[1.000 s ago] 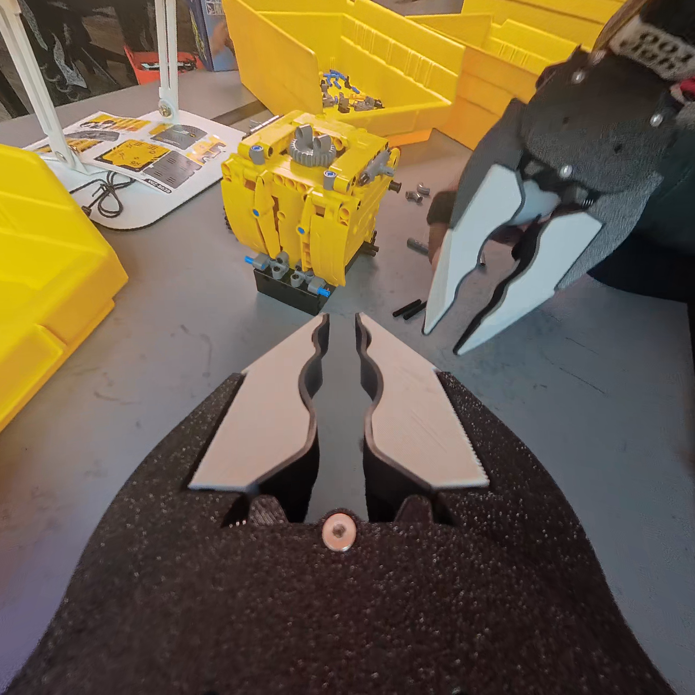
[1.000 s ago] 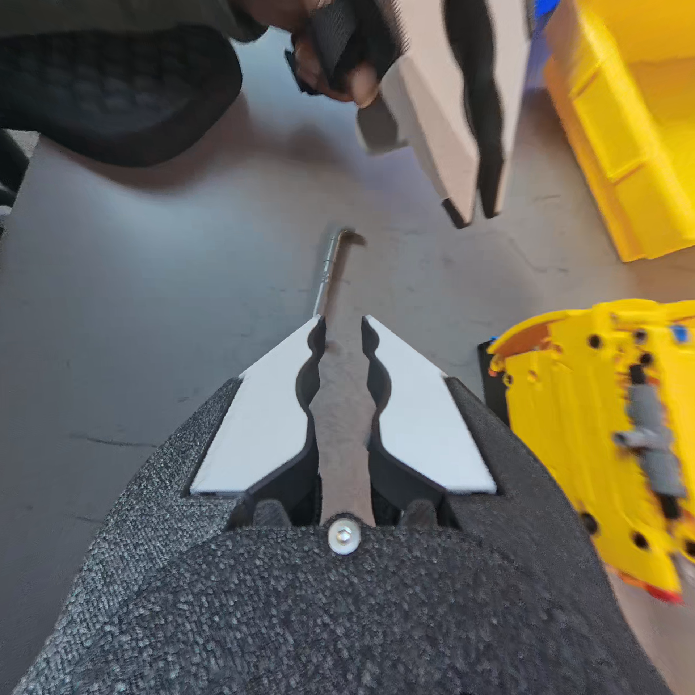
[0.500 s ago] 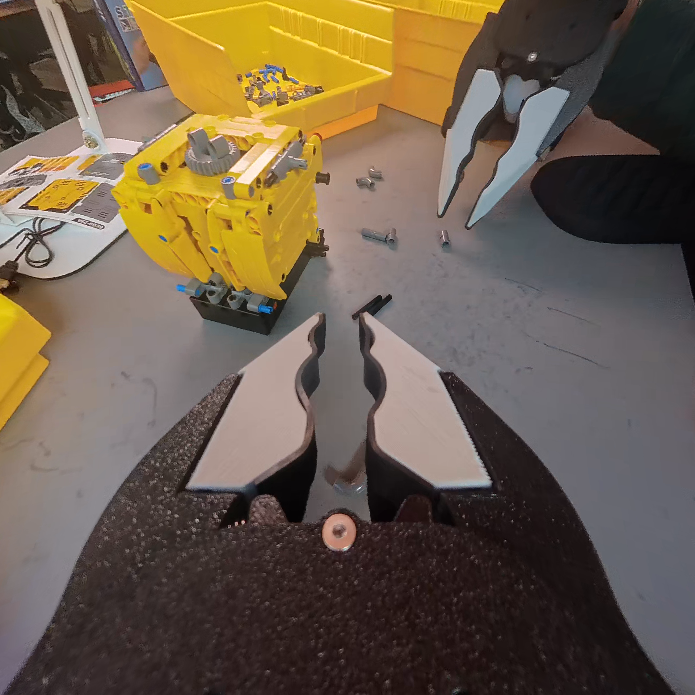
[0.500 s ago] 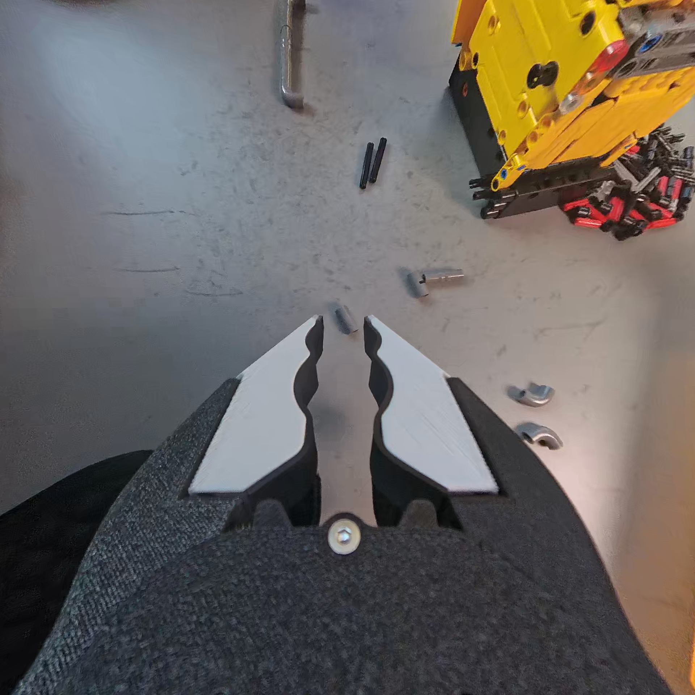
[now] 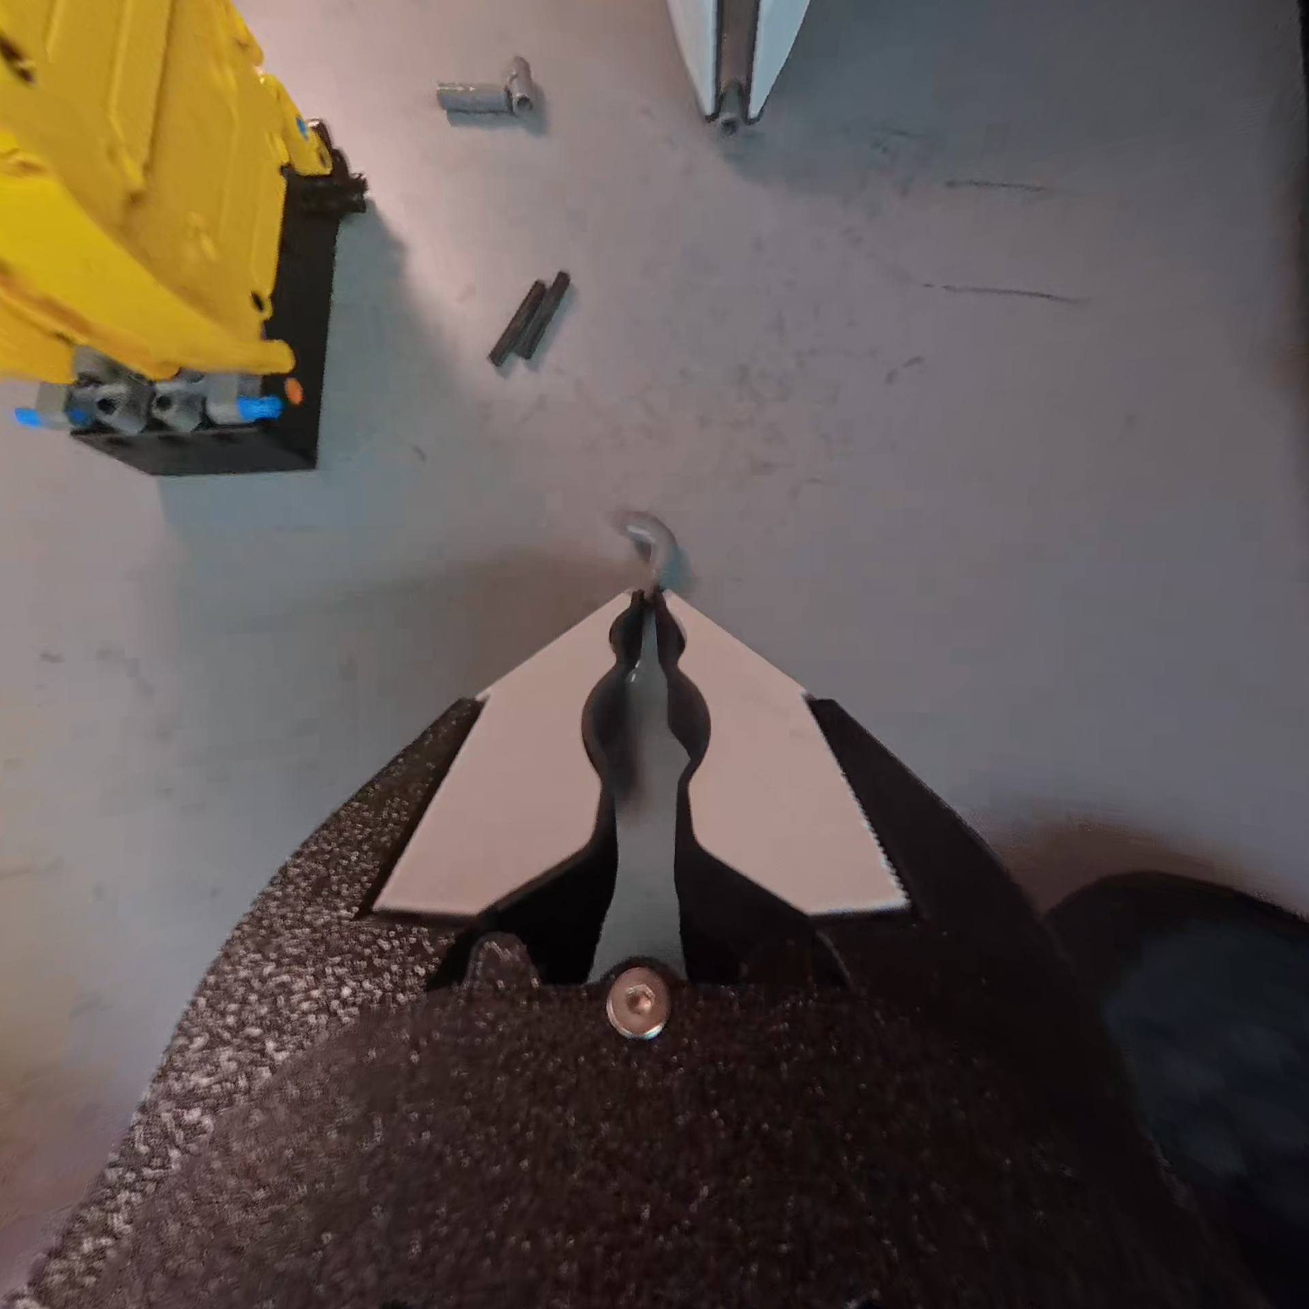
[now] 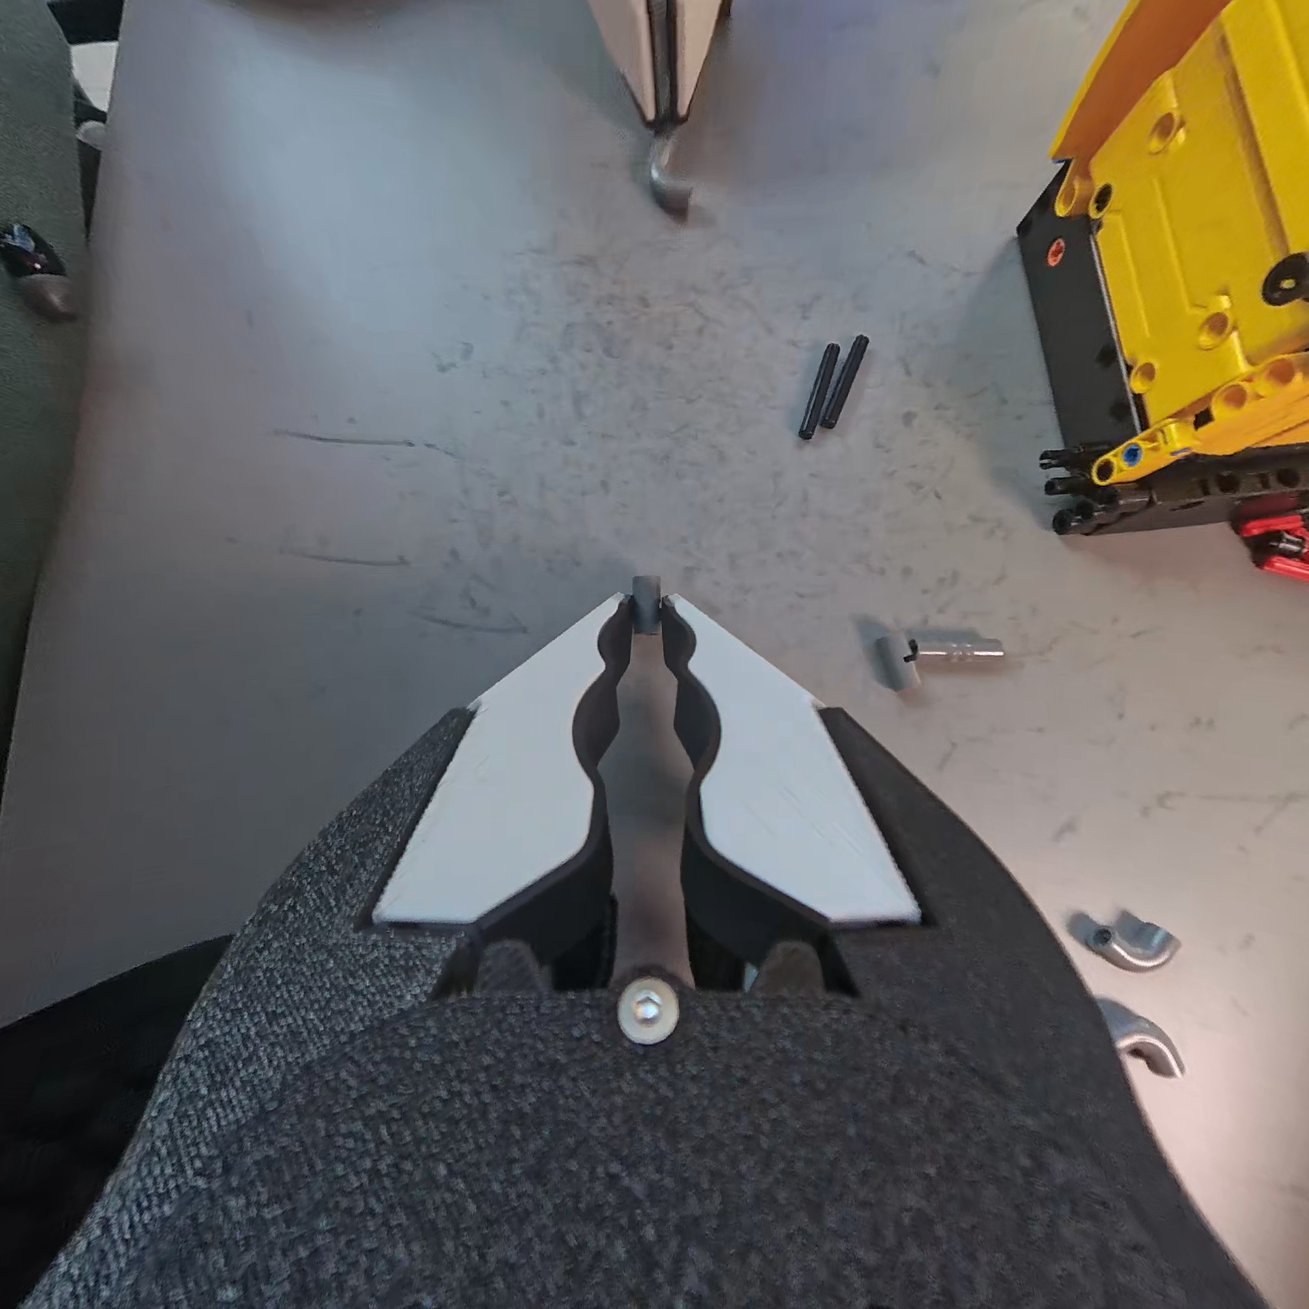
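Note:
My left gripper [image 5: 646, 596] is shut on a bent metal rod; its hooked end [image 5: 648, 542] sticks out past the tips just above the grey table. The same rod [image 6: 666, 180] and the left gripper's tips [image 6: 662, 117] show at the top of the right wrist view. My right gripper [image 6: 646, 602] is shut on a small grey sleeve piece [image 6: 645, 603] at its tips, low over the table. The right gripper's tips [image 5: 729, 117] show at the top of the left wrist view.
A yellow brick-built model on a black base [image 5: 142, 234] [image 6: 1197, 283] stands beside both grippers. Two black pins [image 5: 531, 319] [image 6: 834, 386], a grey connector with an axle [image 5: 485, 95] [image 6: 935, 652] and two curved grey pieces [image 6: 1126, 945] lie on the table. Across from one pair of fingers to the other is roughly 15 cm.
Both grippers have dropped down to the table and closed: the left on the bent rod, the right on the small grey sleeve. Both were open half a second ago.

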A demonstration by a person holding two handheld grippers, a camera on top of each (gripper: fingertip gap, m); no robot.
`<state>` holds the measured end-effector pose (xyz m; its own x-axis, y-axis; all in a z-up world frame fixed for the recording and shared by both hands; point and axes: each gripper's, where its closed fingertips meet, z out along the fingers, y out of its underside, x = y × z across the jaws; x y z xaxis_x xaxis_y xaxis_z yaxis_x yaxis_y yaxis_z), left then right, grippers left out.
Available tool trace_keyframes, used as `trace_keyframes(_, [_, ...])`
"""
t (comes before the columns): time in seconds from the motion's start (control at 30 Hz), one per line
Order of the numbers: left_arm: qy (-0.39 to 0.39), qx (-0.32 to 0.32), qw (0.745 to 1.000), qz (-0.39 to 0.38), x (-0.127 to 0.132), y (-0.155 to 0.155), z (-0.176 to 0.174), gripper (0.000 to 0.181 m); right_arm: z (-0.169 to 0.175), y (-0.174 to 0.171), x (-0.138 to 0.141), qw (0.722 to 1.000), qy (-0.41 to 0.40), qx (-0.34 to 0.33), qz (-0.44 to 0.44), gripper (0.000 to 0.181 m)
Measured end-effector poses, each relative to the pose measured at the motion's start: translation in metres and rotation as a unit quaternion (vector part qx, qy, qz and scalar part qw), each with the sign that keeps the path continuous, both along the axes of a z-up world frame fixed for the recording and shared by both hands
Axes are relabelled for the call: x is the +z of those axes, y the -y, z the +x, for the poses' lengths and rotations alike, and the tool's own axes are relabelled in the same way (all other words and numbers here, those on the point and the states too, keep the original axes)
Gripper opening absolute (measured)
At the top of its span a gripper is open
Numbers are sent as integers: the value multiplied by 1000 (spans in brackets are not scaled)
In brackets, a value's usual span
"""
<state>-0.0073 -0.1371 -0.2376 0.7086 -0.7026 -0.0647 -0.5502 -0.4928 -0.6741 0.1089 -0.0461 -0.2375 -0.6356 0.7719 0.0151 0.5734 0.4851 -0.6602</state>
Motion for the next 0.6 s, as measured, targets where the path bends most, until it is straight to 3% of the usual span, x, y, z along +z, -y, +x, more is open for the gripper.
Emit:
trace_keyframes(0.13, [-49,69,996,1,1,5,-50,0,12,-3,6,1000,10,7,1,8])
trace_keyframes(0.23, [-52,97,994,11,4,2,-62,13,18,-9,9,1000,13,0,2,8])
trace_keyframes(0.43, [-5,92,990,108,35,-44,-22,17,23,-20,10,1000,19,-19,12,8])
trace_keyframes(0.6, [-25,49,995,82,14,-74,21,16,19,-17,7,999,17,-29,9,8])
